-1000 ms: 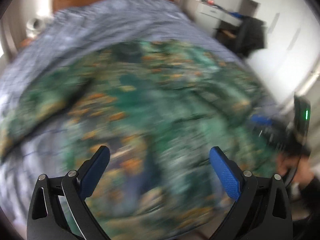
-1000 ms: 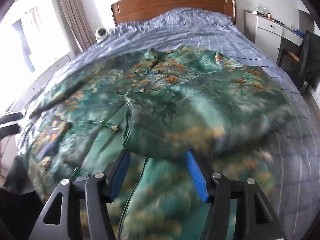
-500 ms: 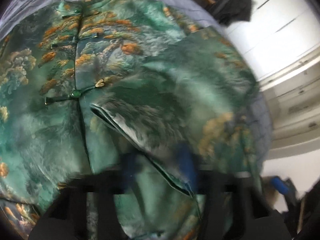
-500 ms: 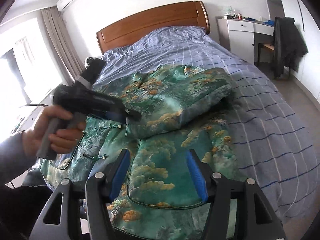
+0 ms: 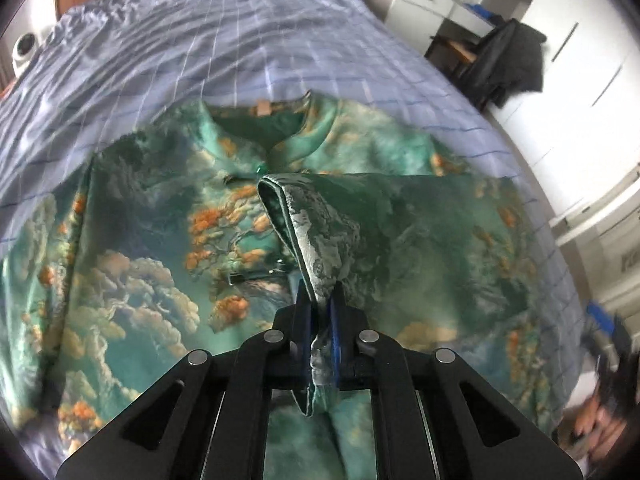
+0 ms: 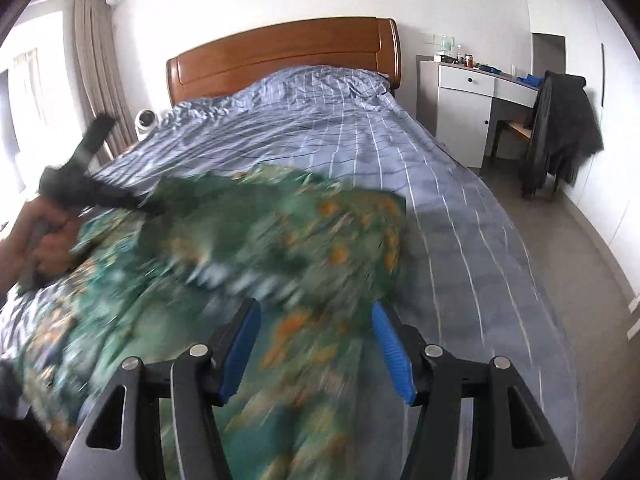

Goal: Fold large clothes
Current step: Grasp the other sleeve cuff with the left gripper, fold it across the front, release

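Left hand-held gripper clamping cuff of folded-in sleeve; right hand-held gripper standing apart, empty. Green jacket on bed partly folded; remaining folds pending.

Right gripper gapes above the blurred green garment on the bed.

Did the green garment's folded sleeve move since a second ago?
Yes. In the right wrist view the sleeve, shut in the left gripper, is lifted off the jacket and drawn leftward, toward the curtain side of the bed.
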The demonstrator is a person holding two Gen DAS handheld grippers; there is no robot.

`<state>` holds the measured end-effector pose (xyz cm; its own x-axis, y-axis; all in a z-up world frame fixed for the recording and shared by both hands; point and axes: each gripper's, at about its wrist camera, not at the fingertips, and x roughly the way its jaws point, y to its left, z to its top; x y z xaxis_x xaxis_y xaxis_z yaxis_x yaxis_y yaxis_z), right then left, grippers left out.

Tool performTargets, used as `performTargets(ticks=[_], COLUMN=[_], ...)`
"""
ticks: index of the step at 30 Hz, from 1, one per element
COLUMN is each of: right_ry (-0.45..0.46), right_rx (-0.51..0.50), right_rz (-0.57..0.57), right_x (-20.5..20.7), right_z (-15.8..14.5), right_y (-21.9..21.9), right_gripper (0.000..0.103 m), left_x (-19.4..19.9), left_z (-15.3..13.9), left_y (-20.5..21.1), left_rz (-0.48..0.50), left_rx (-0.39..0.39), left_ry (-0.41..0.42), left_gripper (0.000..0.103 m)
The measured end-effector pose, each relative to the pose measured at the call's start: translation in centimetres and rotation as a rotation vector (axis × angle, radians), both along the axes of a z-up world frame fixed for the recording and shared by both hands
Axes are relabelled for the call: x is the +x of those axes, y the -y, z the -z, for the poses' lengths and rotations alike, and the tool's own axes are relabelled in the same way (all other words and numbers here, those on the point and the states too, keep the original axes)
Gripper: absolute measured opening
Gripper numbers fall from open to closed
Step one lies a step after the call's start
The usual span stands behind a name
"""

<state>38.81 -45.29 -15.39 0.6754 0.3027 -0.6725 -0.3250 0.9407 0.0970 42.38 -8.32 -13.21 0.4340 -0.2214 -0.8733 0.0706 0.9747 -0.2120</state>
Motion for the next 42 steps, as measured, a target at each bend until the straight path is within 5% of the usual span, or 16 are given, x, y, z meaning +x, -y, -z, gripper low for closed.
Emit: performTargets(ticks=[3,8,14,19,26,33,36,39,42], right_ry=[-0.031,-0.108,-0.297,-0.293,-0.315,-0.375,-0.368,-0.329,-0.297], right_rx=[0.001,0.008,-0.034,-0.009,0.006,-0.039,-0.055,-0.08,-0.094], right_rz=[-0.007,-0.035,-0.05,-0.038,-0.13,-0.076,-0.055,-0.042,-0.044], right_x=[6.0,14.7,19.8,18.7,11.1,10.4,10.3,8.4,5.1], right_z=[0.8,2.4,8.6,8.6,6.0,9.5,9.0,6.9,4.8], right_y=[-1.1,-3.5,-6.3,-5.7,-4.2,-5.1,-5.4,-5.2,-5.1], right_gripper=[0.057,0.035,0.034,0.034,0.034,0.034,0.034,0.036,0.057], left_x=[0.2,-0.3,-1.2,-1.3,-2.7,-2.8,-4.3,-7.3,-11.1], left_z=[1.7,3.4,4.7,4.3,4.1,5.1,3.6,1.7,0.3], left_y=[-0.4,-1.4,-0.9,-1.0,-0.9,-0.7,-1.4,-2.4,-3.4], left_rz=[-0.006,-0.022,-0.016,0.0,0.046,0.018,-0.009,-0.02,-0.018], left_rx=[0.011,-0.014,0.02,0.021,0.049,0.058,0.068,0.075,0.099], left_ry=[-0.011,-0.026,-0.006,-0.006,-0.022,-0.033,-0.018,0.028,0.085], left_gripper=[0.006,0.008,0.008,0.008,0.008,0.011,0.021,0.042,0.065])
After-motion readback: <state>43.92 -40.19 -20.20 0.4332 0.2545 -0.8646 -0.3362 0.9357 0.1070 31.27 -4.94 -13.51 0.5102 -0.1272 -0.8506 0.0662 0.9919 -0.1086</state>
